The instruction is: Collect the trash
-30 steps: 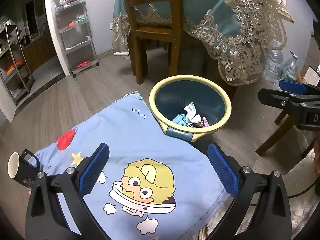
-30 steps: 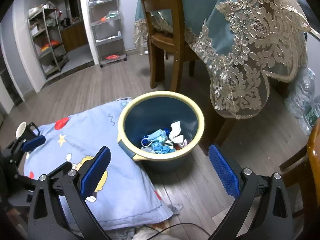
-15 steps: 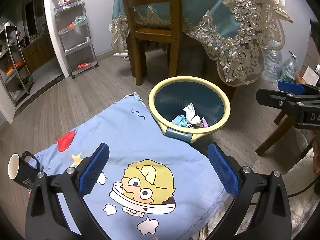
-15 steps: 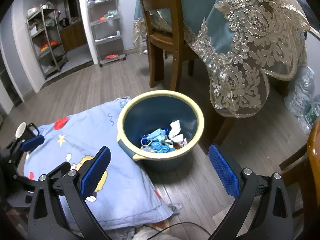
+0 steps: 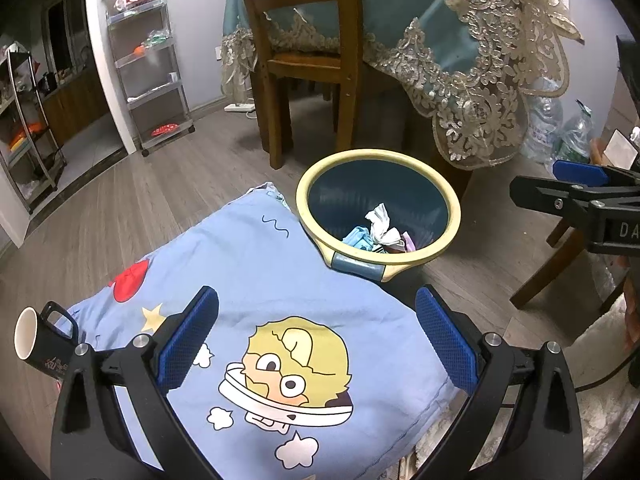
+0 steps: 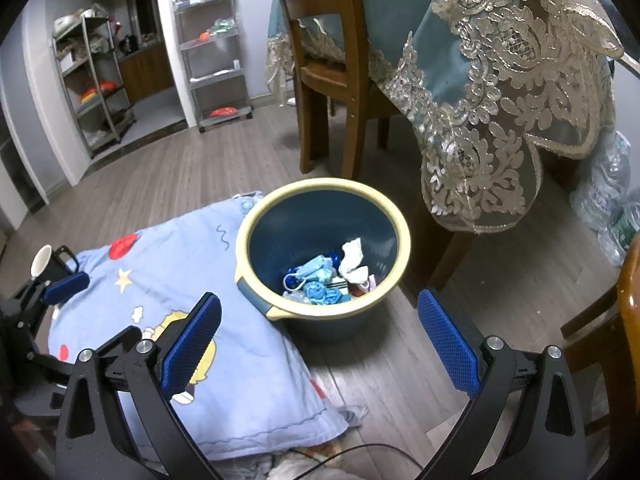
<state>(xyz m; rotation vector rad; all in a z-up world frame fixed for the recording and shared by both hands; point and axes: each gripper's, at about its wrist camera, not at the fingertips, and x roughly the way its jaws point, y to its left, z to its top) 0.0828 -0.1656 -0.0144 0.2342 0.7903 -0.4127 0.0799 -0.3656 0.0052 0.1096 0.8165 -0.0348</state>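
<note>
While both grippers' jaws gape empty, one bin holds crumpled trash beside one cushion

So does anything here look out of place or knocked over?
Yes: a black mug lies tipped on its side at the edge of the cartoon pillow, which itself sits on the floor against the trash bin.

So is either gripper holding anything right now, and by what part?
Nothing is held: left gripper and right gripper are both open and empty.
</note>
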